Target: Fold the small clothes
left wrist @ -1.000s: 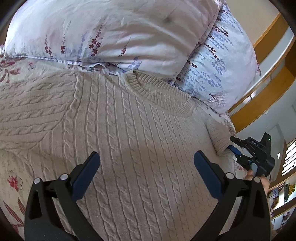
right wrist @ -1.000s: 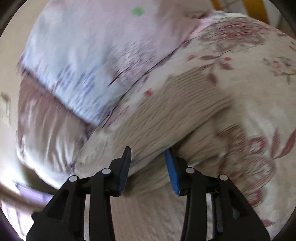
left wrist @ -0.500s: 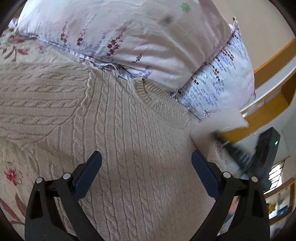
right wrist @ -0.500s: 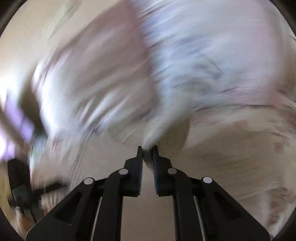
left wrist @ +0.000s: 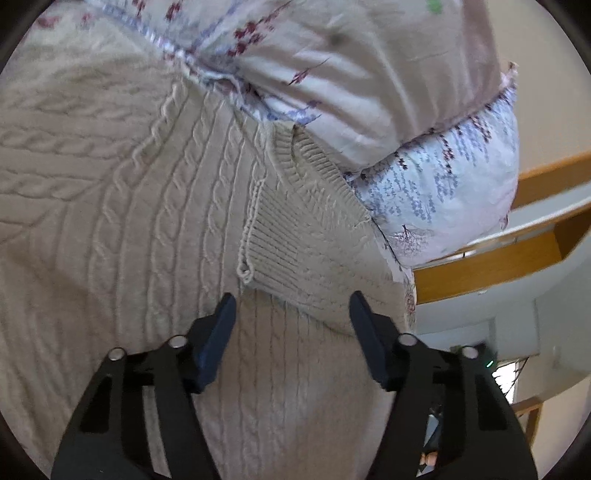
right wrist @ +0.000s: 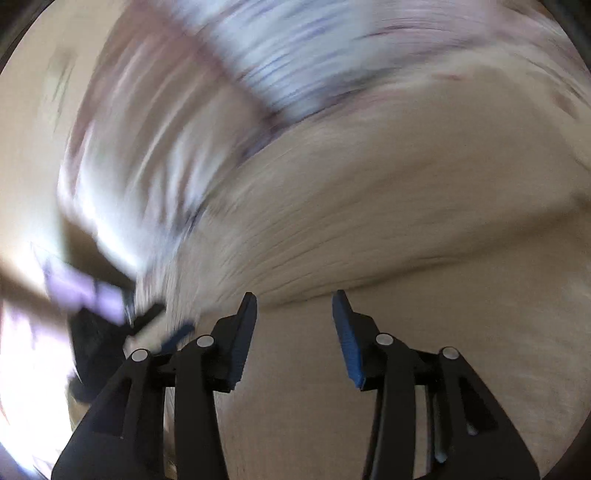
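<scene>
Knit sweater: beige, flat on bed, sleeve folded across chest.
Left gripper: wide, holding nothing.
Right gripper: wide, holding nothing, view blurred.
Pillows: beside collar.

Bed with a floral-print bedsheet, barely showing at top left; cream cable-knit sweater spread flat over it, two floral-print pillows stacked at its head, touching sweater's collar.
</scene>
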### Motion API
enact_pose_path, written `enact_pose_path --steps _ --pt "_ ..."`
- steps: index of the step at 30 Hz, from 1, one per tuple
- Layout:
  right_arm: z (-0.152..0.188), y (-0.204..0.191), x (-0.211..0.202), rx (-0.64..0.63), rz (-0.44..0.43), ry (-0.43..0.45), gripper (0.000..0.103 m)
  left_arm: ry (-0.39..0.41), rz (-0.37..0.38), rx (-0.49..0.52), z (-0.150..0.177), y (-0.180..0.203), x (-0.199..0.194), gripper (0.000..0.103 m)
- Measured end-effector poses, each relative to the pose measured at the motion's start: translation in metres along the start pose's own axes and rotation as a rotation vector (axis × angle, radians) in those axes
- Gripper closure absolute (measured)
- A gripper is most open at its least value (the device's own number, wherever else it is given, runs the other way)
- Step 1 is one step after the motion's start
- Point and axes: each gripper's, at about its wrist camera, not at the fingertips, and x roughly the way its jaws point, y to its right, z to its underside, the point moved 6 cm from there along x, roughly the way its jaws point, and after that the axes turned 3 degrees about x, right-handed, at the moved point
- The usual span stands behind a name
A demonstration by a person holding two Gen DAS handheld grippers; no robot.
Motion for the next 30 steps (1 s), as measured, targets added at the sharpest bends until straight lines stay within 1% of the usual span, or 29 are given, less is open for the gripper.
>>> enact_pose_path --steps 1,2,3,4,6,7,9,10,11,12,13,14,15,17,19,20,22,24,25,26,27,28,29,30 --pt "-0.007 0.012 -0.007 0.044 0.011 0.031 0.058 -0.004 0.003 -0.021 -0.002 -0.001 0.005 0.05" --pt "-0.015 0.031 -0.017 0.107 0.029 0.076 0.058 -0.003 0.001 -0.038 -0.003 -0.002 0.009 0.054" --pt "-0.019 0.039 -0.021 0.14 0.034 0.1 0.058 -0.001 -0.002 -0.044 -0.004 -0.002 0.011 0.059" --pt "-0.026 0.05 -0.026 0.18 0.036 0.132 0.058 0.002 -0.012 -0.05 -0.007 -0.002 0.016 0.061" --pt "-0.035 0.062 -0.03 0.22 0.033 0.167 0.06 0.013 -0.034 -0.04 -0.012 -0.001 0.022 0.074" --pt "-0.037 0.066 -0.032 0.235 0.036 0.186 0.062 0.021 -0.053 -0.031 -0.015 -0.002 0.025 0.078" --pt "-0.041 0.068 -0.032 0.244 0.041 0.212 0.065 0.029 -0.071 -0.01 -0.021 -0.002 0.03 0.094" --pt "-0.043 0.068 -0.031 0.247 0.048 0.224 0.069 0.033 -0.08 0.005 -0.025 -0.001 0.033 0.094" --pt "-0.045 0.068 -0.031 0.242 0.055 0.237 0.081 0.041 -0.089 0.02 -0.029 0.0 0.033 0.095" --pt "-0.046 0.07 -0.034 0.233 0.06 0.248 0.088 0.054 -0.095 0.042 -0.033 0.004 0.032 0.095" --pt "-0.047 0.066 -0.036 0.217 0.052 0.273 0.093 0.07 -0.097 0.067 -0.036 0.008 0.028 0.095" --pt "-0.045 0.06 -0.041 0.192 0.043 0.299 0.094 0.09 -0.098 0.097 -0.037 0.013 0.022 0.096" --pt "-0.04 0.057 -0.048 0.174 0.045 0.311 0.095 0.102 -0.102 0.119 -0.039 0.015 0.018 0.096" --pt "-0.031 0.052 -0.048 0.135 0.072 0.323 0.095 0.13 -0.147 0.161 -0.04 0.015 0.009 0.096" --pt "-0.029 0.053 -0.039 0.138 0.112 0.299 0.095 0.12 -0.192 0.163 -0.041 0.006 0.011 0.096" --pt "-0.026 0.056 -0.032 0.141 0.149 0.283 0.095 0.101 -0.214 0.149 -0.039 -0.001 0.014 0.096" --pt "-0.024 0.061 -0.027 0.143 0.193 0.282 0.095 0.071 -0.23 0.128 -0.036 -0.011 0.018 0.095" --pt "-0.024 0.06 -0.027 0.124 0.232 0.307 0.094 0.071 -0.227 0.134 -0.033 -0.012 0.018 0.092" --pt "-0.023 0.059 -0.031 0.109 0.269 0.33 0.089 0.071 -0.228 0.14 -0.032 -0.011 0.014 0.092" --pt "-0.023 0.058 -0.035 0.101 0.292 0.35 0.086 0.075 -0.226 0.14 -0.031 -0.011 0.008 0.086" --pt "-0.023 0.057 -0.038 0.096 0.311 0.364 0.084 0.084 -0.212 0.141 -0.029 -0.01 -0.002 0.075" --pt "-0.021 0.056 -0.041 0.095 0.324 0.369 0.082 0.093 -0.194 0.146 -0.027 -0.009 -0.013 0.07" --pt "-0.018 0.056 -0.042 0.097 0.333 0.366 0.076 0.105 -0.18 0.153 -0.025 -0.009 -0.026 0.058" --pt "-0.015 0.055 -0.044 0.093 0.339 0.367 0.071 0.129 -0.177 0.16 -0.022 -0.012 -0.045 0.05"
